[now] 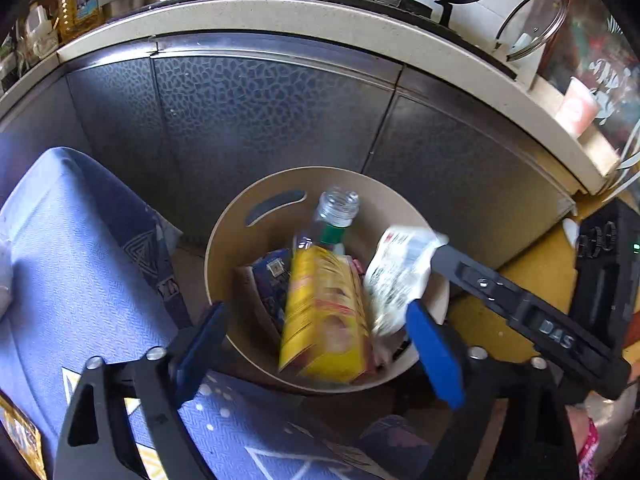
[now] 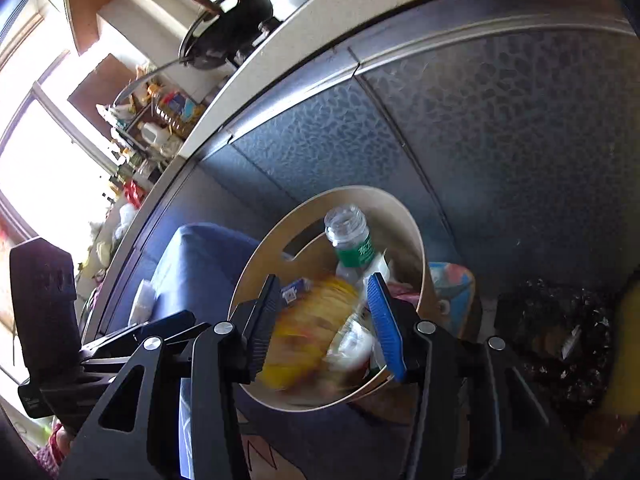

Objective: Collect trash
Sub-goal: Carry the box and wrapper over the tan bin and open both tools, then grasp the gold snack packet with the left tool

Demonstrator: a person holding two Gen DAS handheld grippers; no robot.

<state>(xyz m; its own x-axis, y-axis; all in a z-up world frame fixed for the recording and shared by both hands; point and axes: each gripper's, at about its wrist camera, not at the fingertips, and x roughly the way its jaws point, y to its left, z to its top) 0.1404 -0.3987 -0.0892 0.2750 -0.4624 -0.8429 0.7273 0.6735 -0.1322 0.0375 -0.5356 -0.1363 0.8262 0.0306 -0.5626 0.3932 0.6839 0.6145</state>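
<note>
Left wrist view: left gripper (image 1: 316, 344) gapes wide over the bin (image 1: 224, 248), yellow packet (image 1: 324, 312) probably dropping. Right gripper (image 2: 324, 328) stands half-open, empty. Release centred above the rim.

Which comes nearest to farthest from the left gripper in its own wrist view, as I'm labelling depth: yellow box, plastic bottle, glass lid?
1. yellow box, between the fingers, in the bin.
2. plastic bottle, behind it.
3. glass lid, on the counter, upper right.
</note>
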